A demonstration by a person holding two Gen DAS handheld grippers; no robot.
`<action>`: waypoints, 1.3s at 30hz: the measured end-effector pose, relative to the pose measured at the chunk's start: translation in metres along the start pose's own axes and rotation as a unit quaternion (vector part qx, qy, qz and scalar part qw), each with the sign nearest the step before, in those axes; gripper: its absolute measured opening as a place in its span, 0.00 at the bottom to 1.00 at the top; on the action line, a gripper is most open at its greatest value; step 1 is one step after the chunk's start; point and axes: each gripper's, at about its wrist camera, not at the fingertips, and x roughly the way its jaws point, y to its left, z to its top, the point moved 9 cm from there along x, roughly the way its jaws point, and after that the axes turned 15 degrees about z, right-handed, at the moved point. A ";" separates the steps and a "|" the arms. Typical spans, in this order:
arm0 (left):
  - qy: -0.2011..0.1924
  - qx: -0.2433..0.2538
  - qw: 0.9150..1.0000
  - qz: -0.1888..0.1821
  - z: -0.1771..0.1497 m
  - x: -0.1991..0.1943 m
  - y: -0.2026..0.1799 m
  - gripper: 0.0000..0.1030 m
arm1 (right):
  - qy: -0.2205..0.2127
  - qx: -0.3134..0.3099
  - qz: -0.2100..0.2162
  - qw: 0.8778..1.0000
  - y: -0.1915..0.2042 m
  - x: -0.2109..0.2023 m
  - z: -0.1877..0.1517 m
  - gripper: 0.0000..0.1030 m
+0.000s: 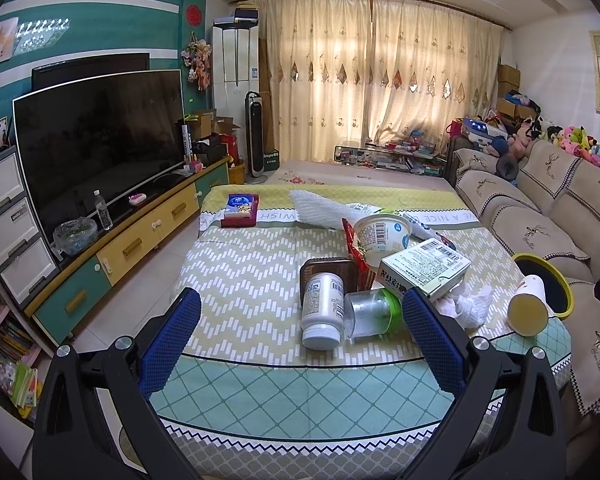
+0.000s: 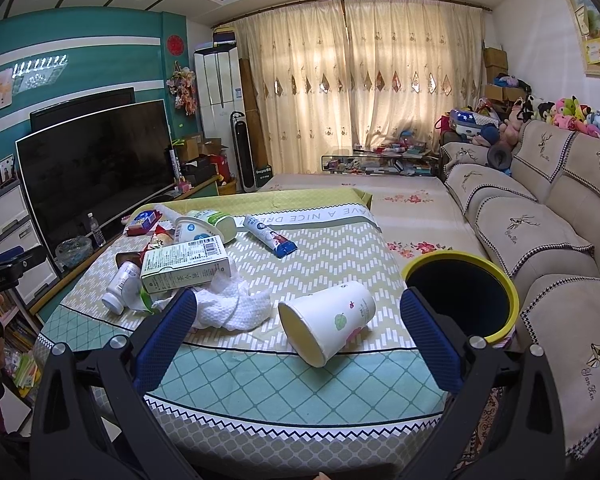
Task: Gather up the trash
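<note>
Trash lies on the cloth-covered table (image 1: 240,272): a white pill bottle (image 1: 322,310), a clear cup with a green lid (image 1: 374,312), a green-white carton (image 1: 424,270), a yogurt tub (image 1: 384,234), crumpled white tissue (image 1: 468,306) and a tipped paper cup (image 1: 528,310). My left gripper (image 1: 300,316) is open, just short of the bottle and clear cup. My right gripper (image 2: 298,316) is open around the paper cup (image 2: 328,322), not touching it. A yellow-rimmed dark bin (image 2: 462,292) stands at the table's right edge. A toothpaste tube (image 2: 270,236) lies farther back.
A red-blue tissue box (image 1: 240,210) and white foam wrap (image 1: 324,210) sit at the table's far end. A TV (image 1: 100,140) on a low cabinet is to the left. A beige sofa (image 2: 540,240) runs along the right.
</note>
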 end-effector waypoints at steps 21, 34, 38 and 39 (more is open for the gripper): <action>0.004 0.001 1.000 0.000 0.001 0.002 0.000 0.96 | 0.004 0.000 0.000 1.000 0.000 0.003 -0.004 0.94; 0.024 0.001 1.000 -0.006 -0.001 0.017 -0.004 0.96 | 0.047 0.010 -0.017 0.999 -0.019 0.037 -0.030 0.94; 0.032 0.003 0.999 -0.012 -0.003 0.026 -0.008 0.96 | 0.063 0.015 -0.026 0.998 -0.030 0.052 -0.045 0.94; 0.034 0.003 0.999 -0.012 -0.003 0.027 -0.009 0.96 | 0.066 0.017 -0.032 0.997 -0.033 0.056 -0.048 0.94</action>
